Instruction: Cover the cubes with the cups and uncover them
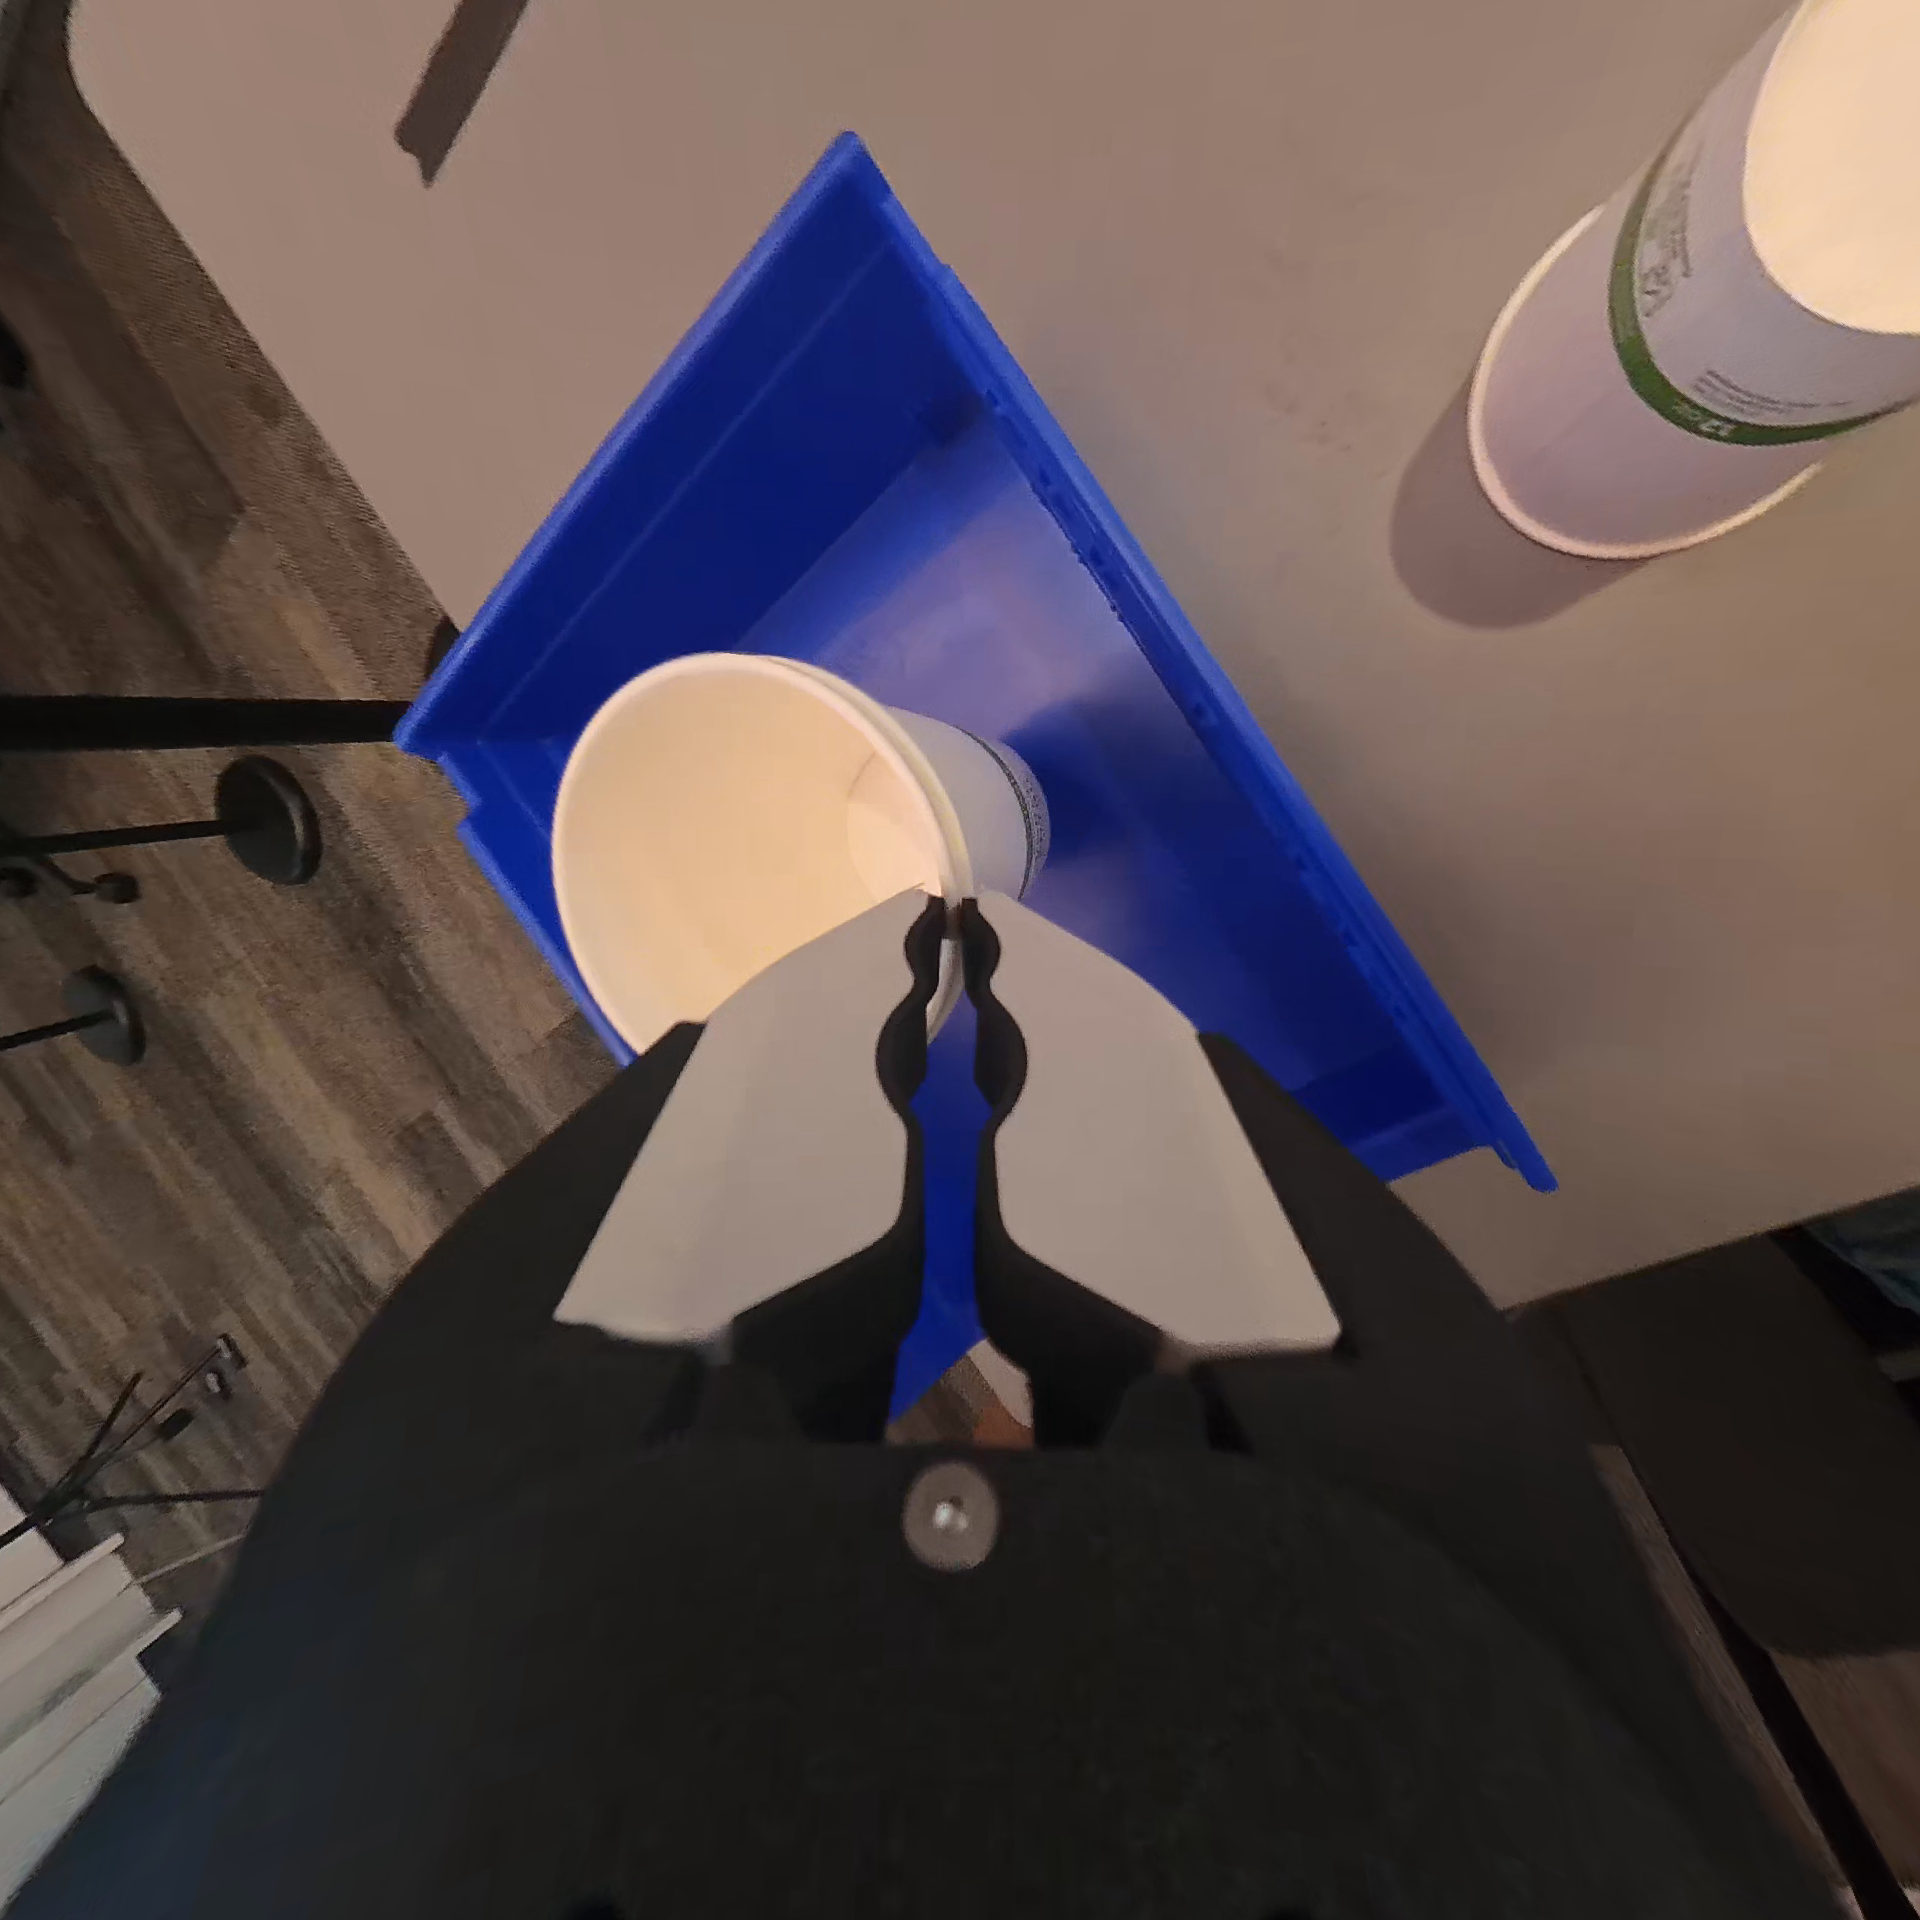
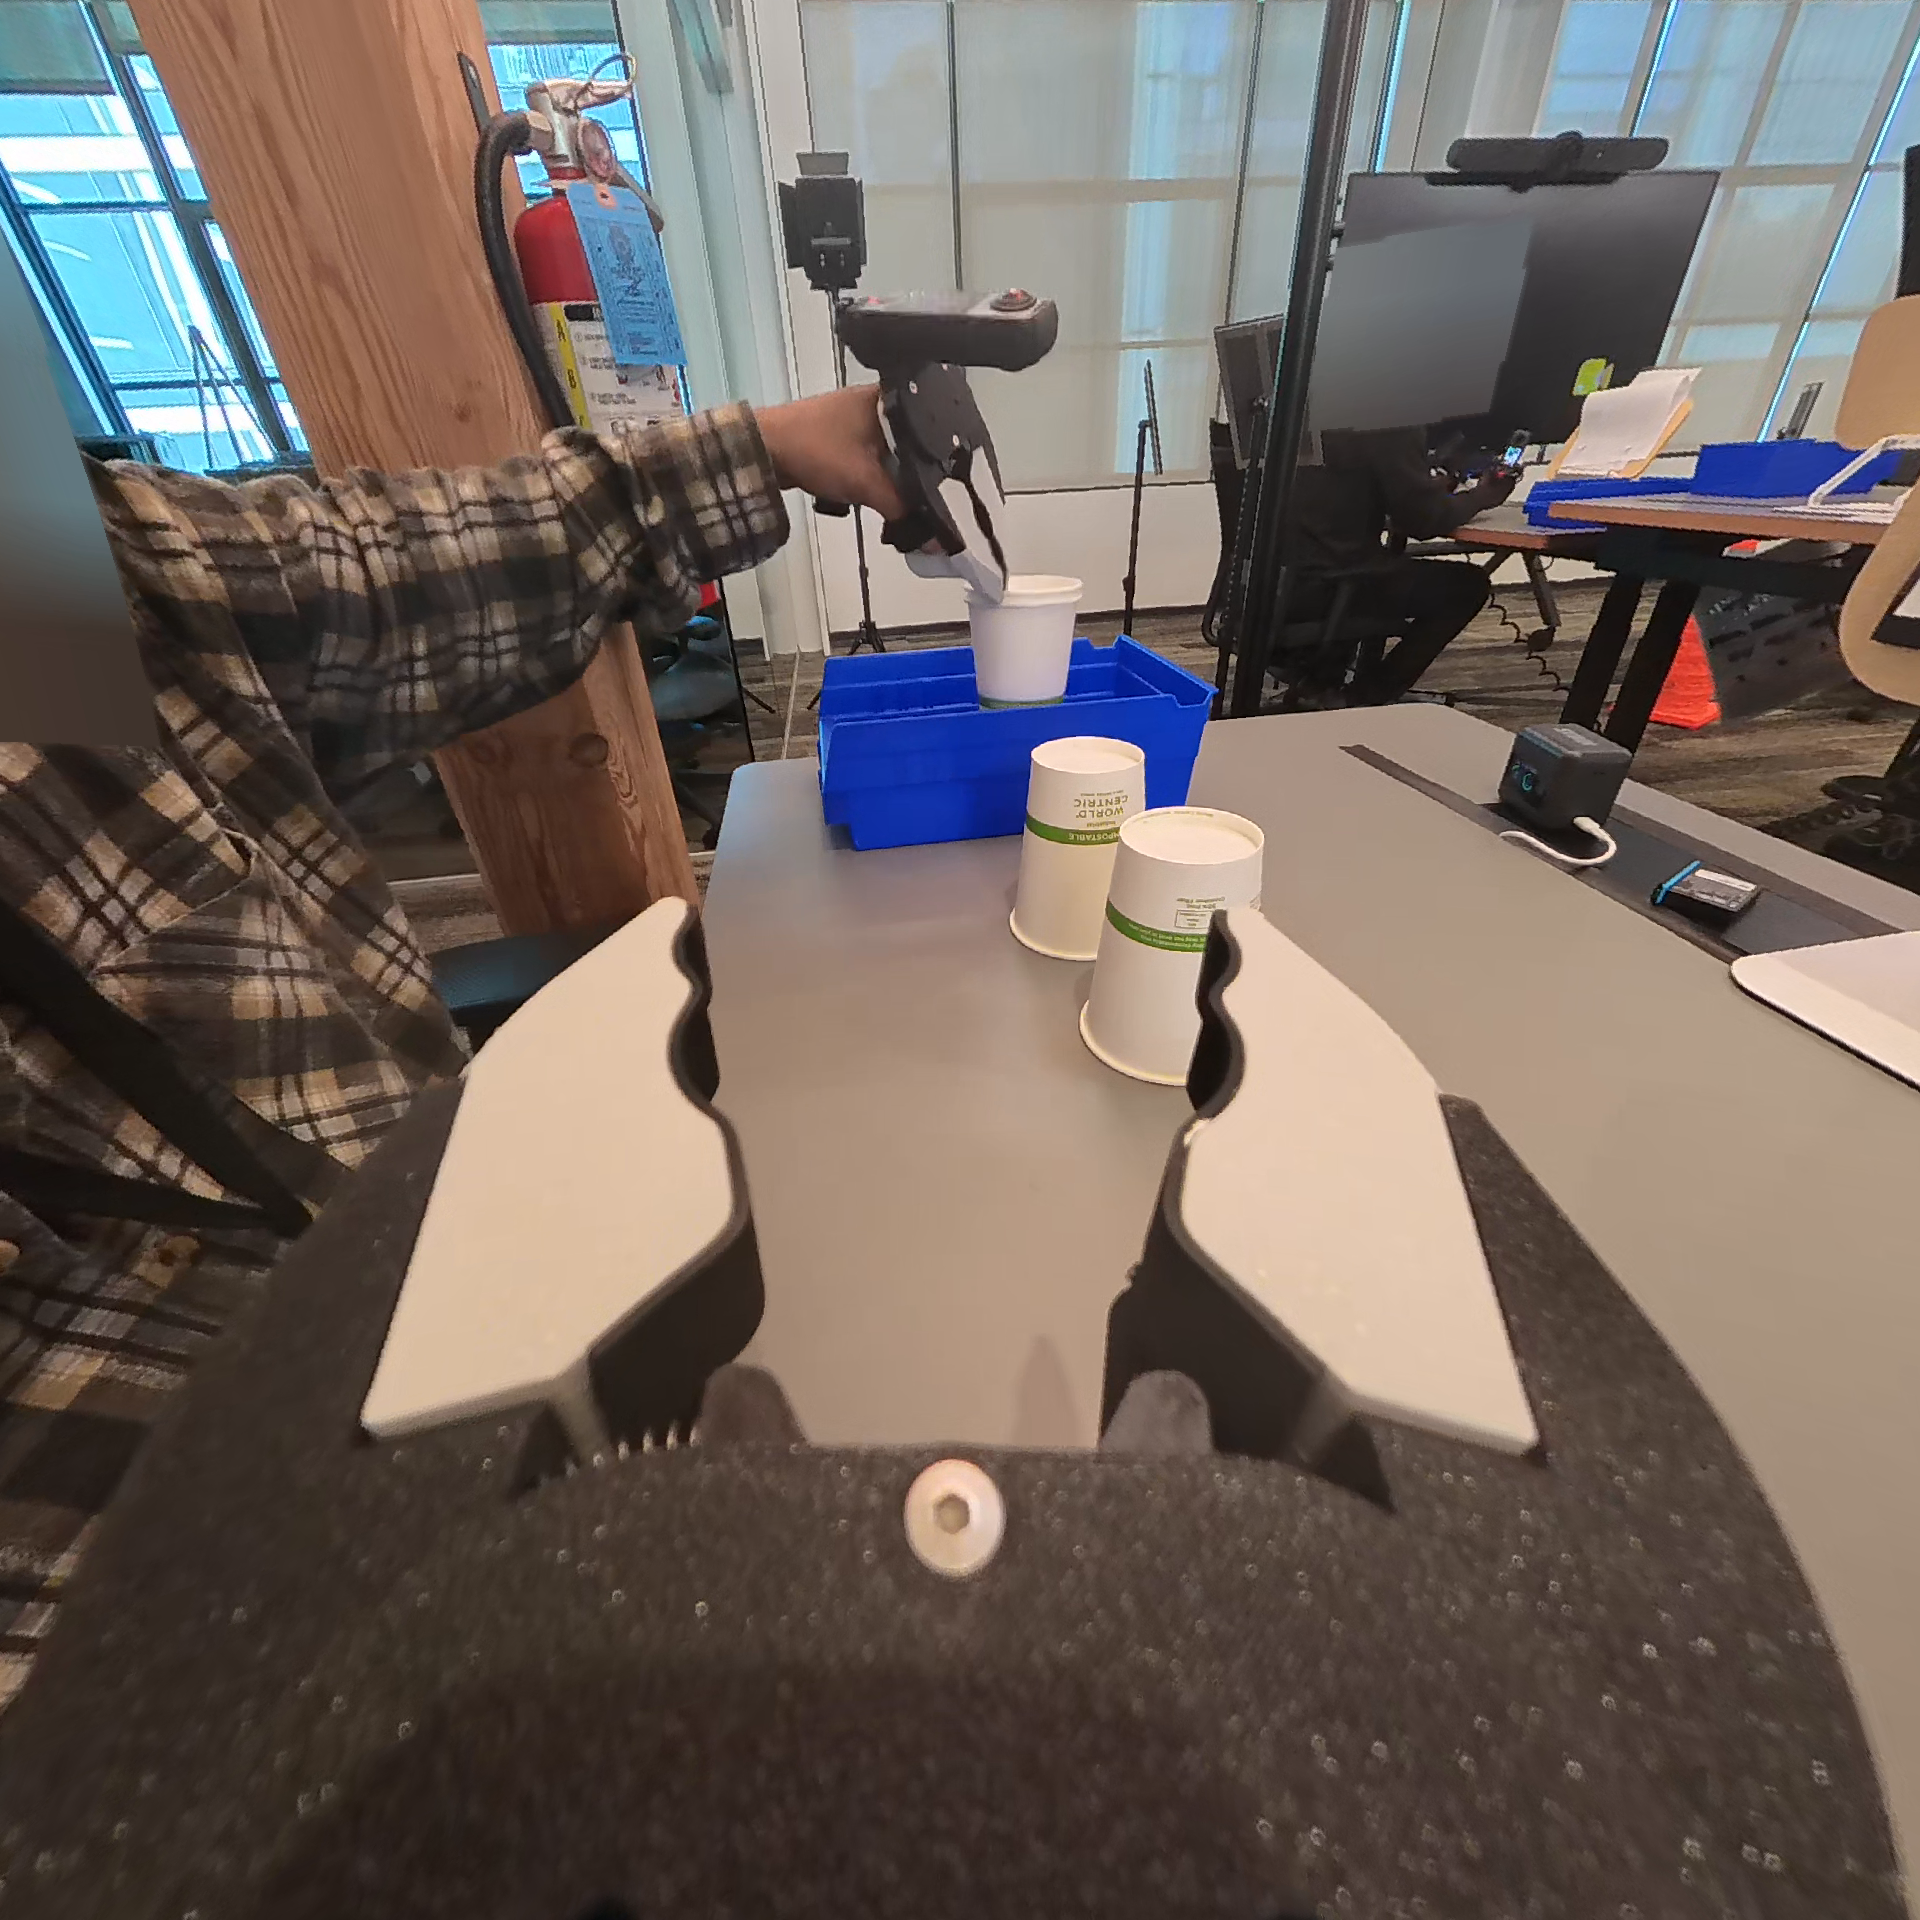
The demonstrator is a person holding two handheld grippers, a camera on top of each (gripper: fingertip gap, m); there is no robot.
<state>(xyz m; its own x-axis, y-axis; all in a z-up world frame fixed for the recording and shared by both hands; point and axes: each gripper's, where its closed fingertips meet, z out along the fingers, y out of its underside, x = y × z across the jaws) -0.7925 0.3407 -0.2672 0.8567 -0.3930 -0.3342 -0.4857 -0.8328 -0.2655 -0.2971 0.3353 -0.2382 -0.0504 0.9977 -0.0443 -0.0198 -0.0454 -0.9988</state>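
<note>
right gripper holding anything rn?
No. The right gripper has its fingers spread wide over bare grey table, with the nearest upside-down white paper cup standing untouched beyond them.

A grey table stands by a wooden pillar; glass walls, desks behind; wood-look floor.

I see a white paper cup, seemingly two nested, upright with its mouth open at centre frame, gripped by the rim above a blue bin. At centre right in the right wrist view, two white cups with green bands stand inverted on the grey table, near each other. I cannot see any cubes.
</note>
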